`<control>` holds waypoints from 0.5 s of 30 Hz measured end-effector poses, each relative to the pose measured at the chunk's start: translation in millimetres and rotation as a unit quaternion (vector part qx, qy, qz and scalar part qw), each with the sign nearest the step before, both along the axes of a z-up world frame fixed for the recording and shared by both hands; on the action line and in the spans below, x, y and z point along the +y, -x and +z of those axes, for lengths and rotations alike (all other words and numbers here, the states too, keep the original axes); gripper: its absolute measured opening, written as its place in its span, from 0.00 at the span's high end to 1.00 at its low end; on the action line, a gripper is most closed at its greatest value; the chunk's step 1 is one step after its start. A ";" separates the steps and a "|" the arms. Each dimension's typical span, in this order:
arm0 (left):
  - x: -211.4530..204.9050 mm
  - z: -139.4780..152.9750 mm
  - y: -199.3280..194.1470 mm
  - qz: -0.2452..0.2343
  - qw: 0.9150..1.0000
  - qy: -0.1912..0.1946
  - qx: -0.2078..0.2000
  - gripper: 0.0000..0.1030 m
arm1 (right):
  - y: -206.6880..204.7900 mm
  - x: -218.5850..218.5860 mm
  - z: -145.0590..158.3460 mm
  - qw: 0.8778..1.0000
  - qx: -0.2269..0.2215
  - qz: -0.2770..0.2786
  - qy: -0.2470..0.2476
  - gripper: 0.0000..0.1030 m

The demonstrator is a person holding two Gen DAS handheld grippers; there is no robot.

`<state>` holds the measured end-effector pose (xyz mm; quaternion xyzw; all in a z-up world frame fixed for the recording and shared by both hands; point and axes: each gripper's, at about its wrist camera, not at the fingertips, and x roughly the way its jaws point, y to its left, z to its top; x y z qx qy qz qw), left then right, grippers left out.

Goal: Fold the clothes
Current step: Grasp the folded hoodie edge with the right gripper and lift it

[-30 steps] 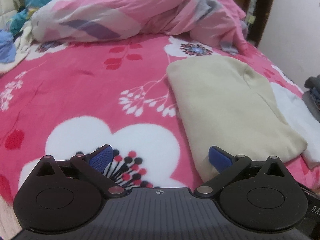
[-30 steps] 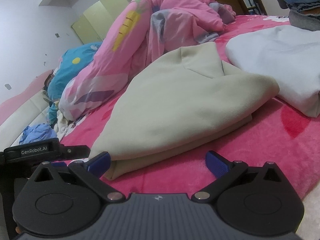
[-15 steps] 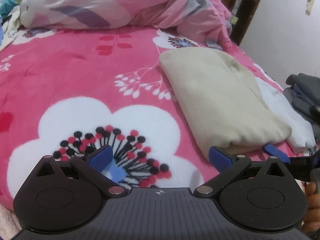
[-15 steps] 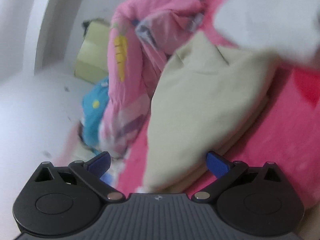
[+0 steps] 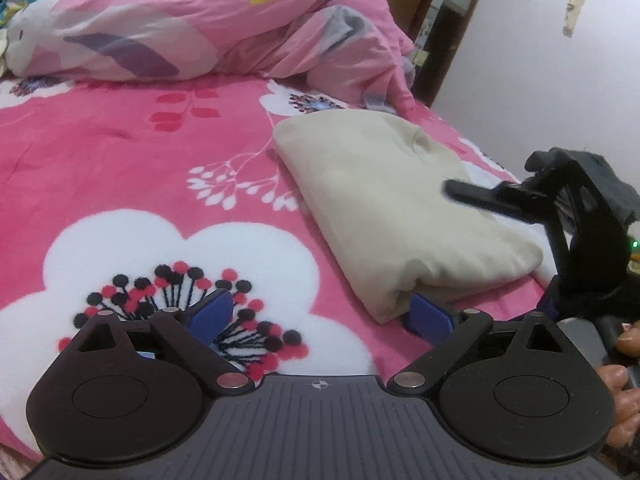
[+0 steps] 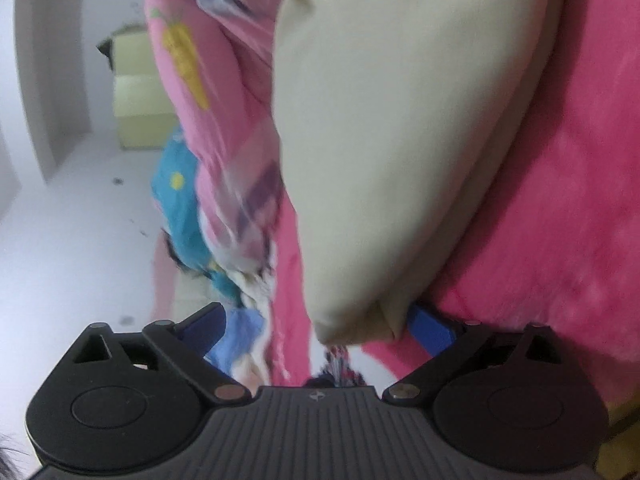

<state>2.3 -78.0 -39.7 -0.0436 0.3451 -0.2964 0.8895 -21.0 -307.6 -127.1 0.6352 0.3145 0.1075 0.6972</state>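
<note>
A cream folded garment (image 5: 384, 200) lies on the pink flowered blanket (image 5: 140, 168). My left gripper (image 5: 320, 316) is low at its near edge. Its jaws are closing but still wide, and the right blue pad (image 5: 428, 320) sits against the garment's near corner without a pinch. My right gripper (image 5: 560, 216) is at the garment's right end, rolled on its side, with one black finger (image 5: 460, 192) above the cloth. In the right wrist view the gripper (image 6: 320, 326) is open, and a corner of the garment (image 6: 380, 160) lies between the pads, near the right one.
A crumpled pink quilt (image 5: 240, 28) fills the far end of the bed. Dark folded clothes (image 5: 616, 192) lie behind the right gripper near the white wall. A person's hand (image 5: 624, 368) shows at the right edge. A blue cloth (image 6: 240, 336) lies further off.
The right gripper has rolled onto its side and moved in on the garment's corner, coming into the left wrist view. The left gripper's jaws have narrowed slightly at the near edge.
</note>
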 end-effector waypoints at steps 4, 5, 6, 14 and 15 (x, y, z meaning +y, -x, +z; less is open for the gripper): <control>5.5 -1.3 2.1 -0.008 1.000 0.005 -0.020 0.08 | 7.3 4.6 -1.4 1.000 0.025 -0.017 -0.009 0.09; 6.1 -2.0 2.0 -0.012 1.000 0.010 -0.020 0.08 | 6.7 4.3 -3.5 0.999 0.029 -0.025 -0.014 0.09; 6.6 -2.7 2.0 -0.017 1.000 0.014 -0.019 0.08 | 4.9 4.1 -5.6 0.999 0.032 -0.033 -0.019 0.09; 15.7 -6.0 -3.5 -0.025 0.999 0.038 -0.008 0.08 | -24.0 5.8 -10.9 0.993 0.050 -0.082 -0.069 0.00; 17.5 -6.0 -4.5 -0.025 0.999 0.044 -0.005 0.07 | -24.2 4.6 -10.2 0.992 0.045 -0.084 -0.078 0.00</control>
